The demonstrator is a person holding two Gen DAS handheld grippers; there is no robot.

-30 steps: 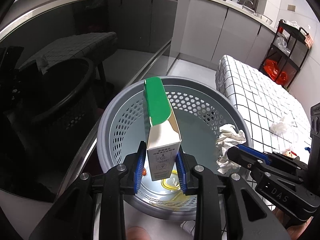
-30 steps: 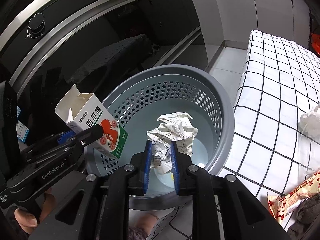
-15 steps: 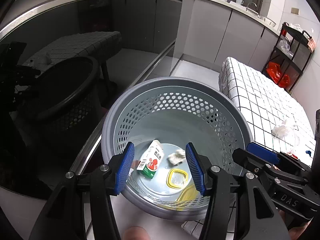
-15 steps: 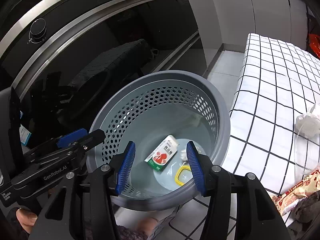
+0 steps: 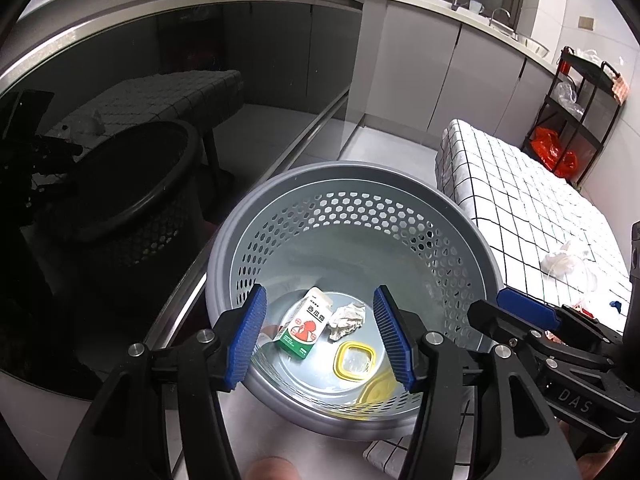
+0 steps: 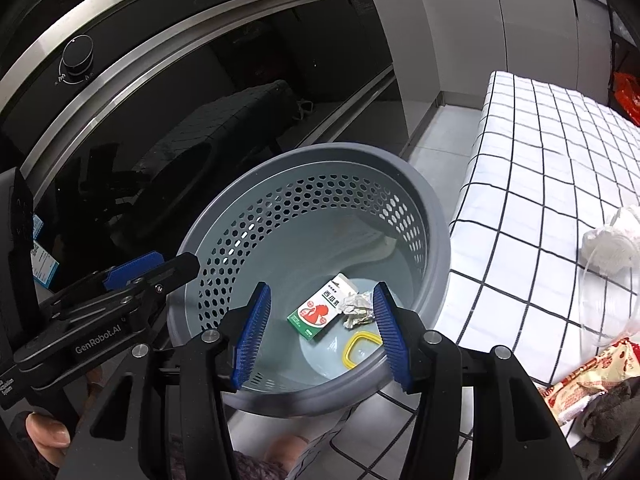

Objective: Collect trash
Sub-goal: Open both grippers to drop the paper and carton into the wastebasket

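Lying flat in basket (image 5: 360, 216): green-white carton (image 5: 305, 329).

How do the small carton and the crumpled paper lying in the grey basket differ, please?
The carton is a straight-edged box printed green, white and red; the crumpled paper is a shapeless whitish wad. The carton lies flat and is the larger; the paper is bunched beside it. Both rest on the bottom of the basket, held by neither gripper.
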